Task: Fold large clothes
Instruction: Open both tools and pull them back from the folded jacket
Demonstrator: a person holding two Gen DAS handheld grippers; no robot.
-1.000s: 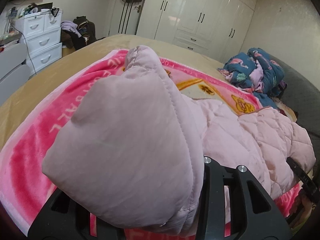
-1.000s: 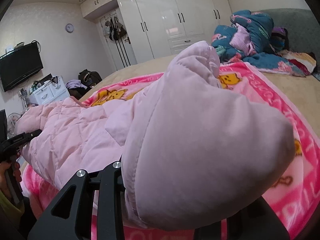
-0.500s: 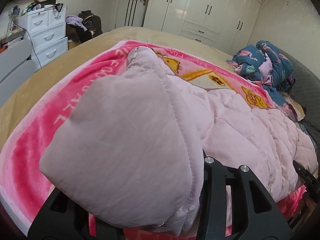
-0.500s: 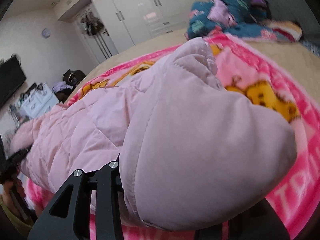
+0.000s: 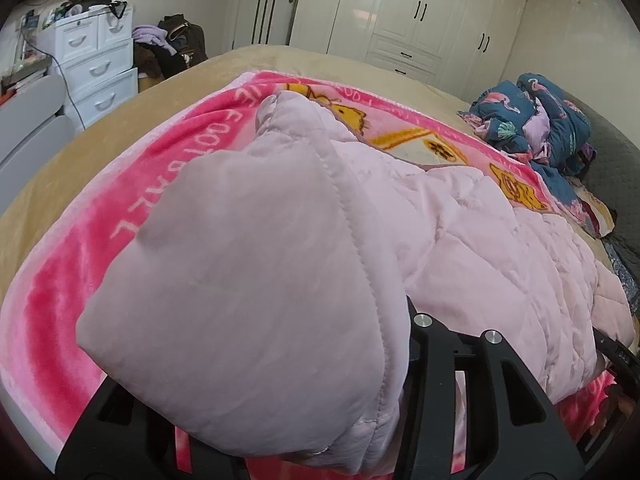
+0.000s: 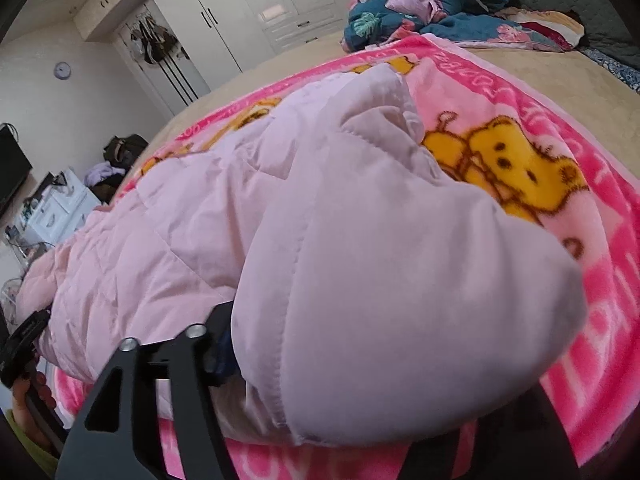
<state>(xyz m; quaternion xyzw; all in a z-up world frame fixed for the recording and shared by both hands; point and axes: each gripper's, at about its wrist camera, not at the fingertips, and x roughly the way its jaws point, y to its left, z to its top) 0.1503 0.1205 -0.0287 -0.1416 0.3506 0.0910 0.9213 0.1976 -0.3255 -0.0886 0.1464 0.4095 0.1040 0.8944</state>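
A pale pink quilted jacket (image 5: 500,240) lies across a pink cartoon blanket (image 5: 132,200) on the bed. My left gripper (image 5: 304,420) is shut on one end of the jacket, whose fabric bulges over the fingers and hides the fingertips. My right gripper (image 6: 360,412) is shut on the other end of the jacket (image 6: 180,240); padded fabric covers its fingers too. The jacket's body sags between the two grippers onto the blanket (image 6: 580,240). The left gripper's handle and the hand on it show at the left edge of the right wrist view (image 6: 24,344).
A heap of blue flamingo-print bedding (image 5: 536,120) lies at the bed's far end, also in the right wrist view (image 6: 420,4). White wardrobes (image 5: 420,20) line the back wall. A white drawer unit (image 5: 96,68) and bags stand left of the bed.
Both grippers have moved forward and lower over the bed with the jacket ends in them. More of the jacket now rests flat on the blanket.
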